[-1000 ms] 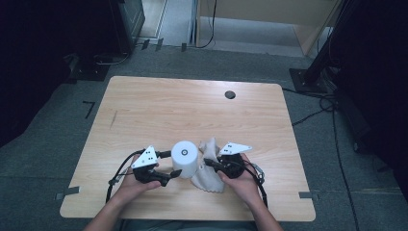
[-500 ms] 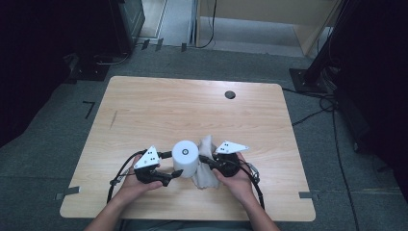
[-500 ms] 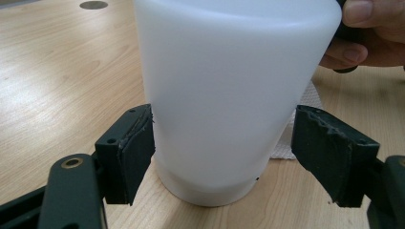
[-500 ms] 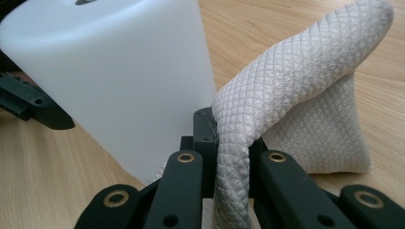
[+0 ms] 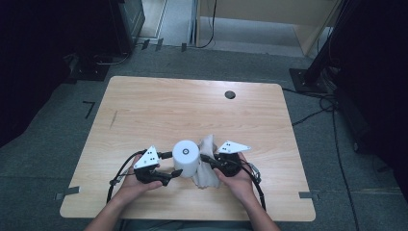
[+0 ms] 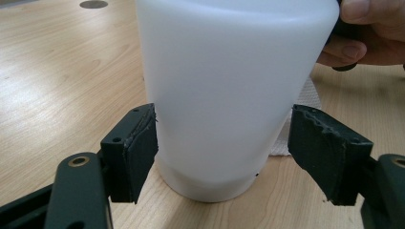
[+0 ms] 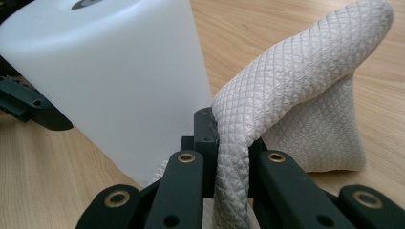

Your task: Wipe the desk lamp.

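Gripping a white cylindrical container [image 5: 185,157] near the front edge of the wooden table [image 5: 159,110], we keep it upright between both hands. Our left gripper [image 6: 224,157] has its jaws around the container's lower part; in the left gripper view the left pad presses against the wall low down, while the right pad sits just beside the other side, and we cannot tell whether it touches there. Our right gripper [image 7: 224,138] has its jaws pinched tight on a white quilted cloth [image 7: 305,86], which rises from between the jaws in a thick fold and drapes down to the table just beside the container. In the high view the cloth [image 5: 207,163] lies against the container's right side, between it and our right hand [image 5: 235,178], while our left hand [image 5: 137,180] holds its gripper at the container's left. A small dark round hole [image 5: 230,95] sits in the tabletop, well apart from us toward the far edge. Grey carpet [image 5: 62,120] surrounds the table.
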Available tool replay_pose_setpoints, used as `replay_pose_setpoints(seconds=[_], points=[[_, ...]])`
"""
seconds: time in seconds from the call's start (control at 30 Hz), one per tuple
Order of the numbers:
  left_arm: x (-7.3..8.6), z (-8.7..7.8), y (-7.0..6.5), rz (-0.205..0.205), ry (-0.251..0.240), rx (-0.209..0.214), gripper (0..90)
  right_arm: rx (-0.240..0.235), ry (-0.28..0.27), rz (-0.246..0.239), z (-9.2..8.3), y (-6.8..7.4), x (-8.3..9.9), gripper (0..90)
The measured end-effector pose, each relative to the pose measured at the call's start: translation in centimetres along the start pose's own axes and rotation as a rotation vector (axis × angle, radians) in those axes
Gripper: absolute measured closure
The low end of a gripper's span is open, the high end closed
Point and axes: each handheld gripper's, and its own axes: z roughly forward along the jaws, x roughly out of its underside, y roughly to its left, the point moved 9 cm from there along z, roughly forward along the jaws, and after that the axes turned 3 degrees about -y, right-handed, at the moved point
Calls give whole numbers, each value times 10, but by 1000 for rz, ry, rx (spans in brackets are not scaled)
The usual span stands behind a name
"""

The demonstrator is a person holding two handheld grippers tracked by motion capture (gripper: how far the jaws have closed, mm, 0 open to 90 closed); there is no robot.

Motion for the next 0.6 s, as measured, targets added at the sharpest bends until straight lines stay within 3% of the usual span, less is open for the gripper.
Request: replay_pose_setpoints(seconds=[0.23,0.6], points=[[0,1,-1,-5,-2,1,256,-34,5,-8,0,5,1,850],[0,1,-3,0,0,14,242,-44,-4,2,-7,13,4,854]])
